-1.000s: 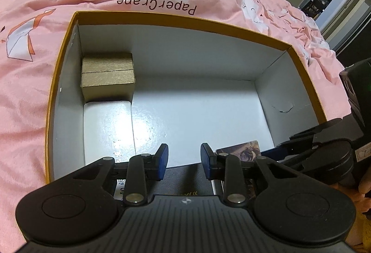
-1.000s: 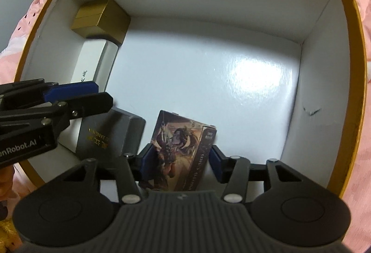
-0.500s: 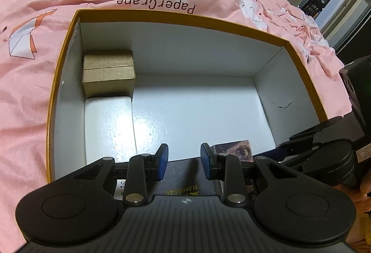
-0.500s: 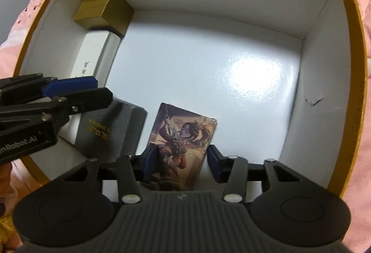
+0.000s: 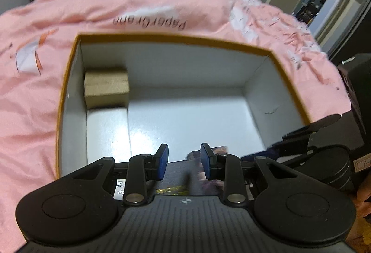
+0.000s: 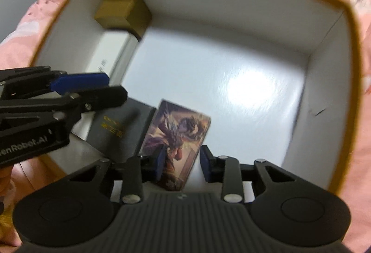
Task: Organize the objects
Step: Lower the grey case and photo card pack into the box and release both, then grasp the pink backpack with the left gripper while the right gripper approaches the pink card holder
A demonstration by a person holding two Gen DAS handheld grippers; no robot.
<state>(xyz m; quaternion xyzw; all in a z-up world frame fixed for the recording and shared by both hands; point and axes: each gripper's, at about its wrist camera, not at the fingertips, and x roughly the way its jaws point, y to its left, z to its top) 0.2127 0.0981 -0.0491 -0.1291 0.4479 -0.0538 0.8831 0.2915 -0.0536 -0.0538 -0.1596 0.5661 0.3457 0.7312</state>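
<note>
The right gripper (image 6: 182, 166), jaws narrow, brackets a glossy illustrated card box (image 6: 178, 134). The left gripper (image 5: 184, 160), jaws parted, hovers over a matte grey case (image 6: 120, 130) inside the white-lined carton (image 5: 185, 65).

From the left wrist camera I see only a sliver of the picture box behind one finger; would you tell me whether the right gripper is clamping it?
Observer: It does not appear to be. The right gripper stands open around the picture box, with a gap showing at its right pad.
Operator: Thank you. What lies next to that box?
Observer: The dark grey box with gold lettering sits along its left edge, seemingly touching it.
Operator: And where is my left gripper relative to those?
Observer: The left gripper hangs above the left part of the dark grey box, open, with nothing between its pads.
</note>
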